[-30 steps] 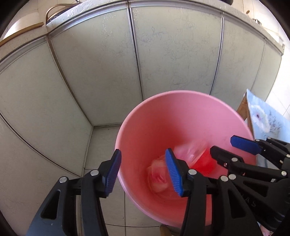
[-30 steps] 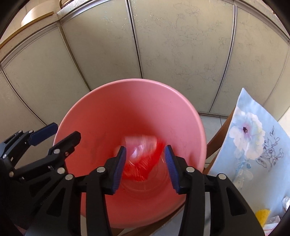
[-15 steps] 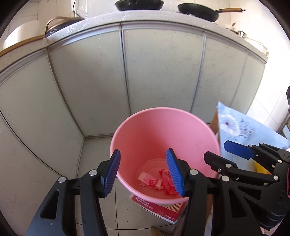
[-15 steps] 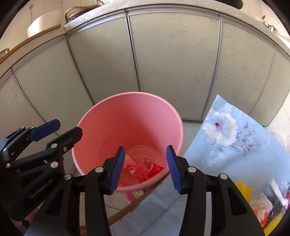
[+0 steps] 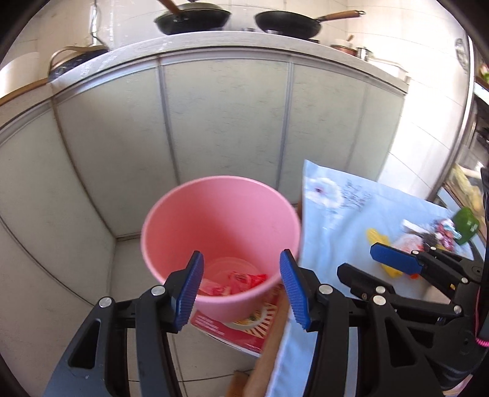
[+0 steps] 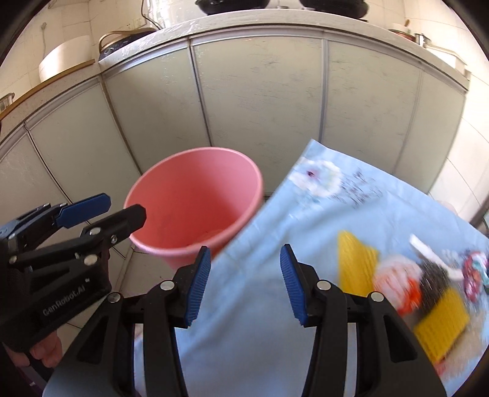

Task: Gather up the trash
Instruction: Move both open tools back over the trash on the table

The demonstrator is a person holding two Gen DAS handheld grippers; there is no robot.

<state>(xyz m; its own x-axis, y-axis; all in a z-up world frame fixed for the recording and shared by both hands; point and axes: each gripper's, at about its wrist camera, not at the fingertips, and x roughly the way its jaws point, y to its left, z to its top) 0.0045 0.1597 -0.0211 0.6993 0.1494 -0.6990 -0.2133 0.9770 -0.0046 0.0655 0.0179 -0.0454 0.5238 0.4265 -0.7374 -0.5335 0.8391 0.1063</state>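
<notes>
Trash sits in two places: red and pink wrappers (image 5: 235, 282) lie at the bottom of the pink bucket (image 5: 220, 213), and a blurred heap of scraps (image 6: 428, 274) waits on the pale blue flowered cloth (image 6: 275, 244) to the bucket's right, with yellow ridged pieces (image 6: 354, 262) among them. A second ago both grippers hung right over the bucket's mouth, which filled most of each view; now it looks smaller and lower, and the cloth-covered table has come into sight beside it. The kitchen counter above the grey cabinet doors (image 5: 226, 122) now shows, with two dark pans (image 5: 192, 21) on top, where before only the doors could be seen. The left gripper (image 5: 241, 290) hovers above the bucket's near rim, its blue pads spread apart with nothing between them. The right gripper (image 6: 244, 285) is now over the edge of the cloth rather than the bucket, its pads likewise parted and empty, at the same spread as before. The bucket stands on the floor on a red printed carton (image 5: 238, 329), just beside the table's corner. From the right camera, the left gripper's handle shows at the left edge with fingers (image 6: 45, 354) wrapped under it.
</notes>
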